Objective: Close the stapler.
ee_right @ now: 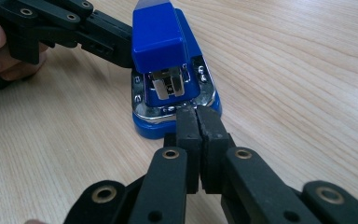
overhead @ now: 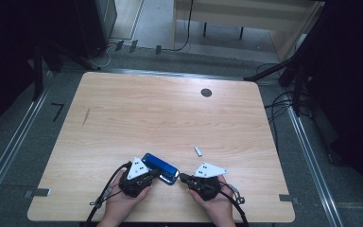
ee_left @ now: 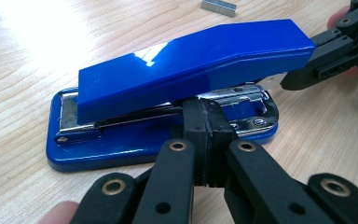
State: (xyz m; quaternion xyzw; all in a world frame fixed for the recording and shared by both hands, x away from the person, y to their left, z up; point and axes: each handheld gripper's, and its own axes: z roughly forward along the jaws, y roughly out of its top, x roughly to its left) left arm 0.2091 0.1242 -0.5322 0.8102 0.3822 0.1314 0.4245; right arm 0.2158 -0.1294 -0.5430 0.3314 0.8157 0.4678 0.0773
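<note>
Stapler (overhead: 160, 168) lengthwise between both pressed-together jaw pairs, left gripper (overhead: 152, 177) at its side, right gripper (overhead: 183, 178) at its front end.

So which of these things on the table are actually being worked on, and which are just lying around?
In the job:
- blue stapler
- left tool, shut, at the stapler's side
- right tool, shut, at its rear end

Lying about:
- strip of staples, apart from the stapler
- dark round spot on the far tabletop
</note>
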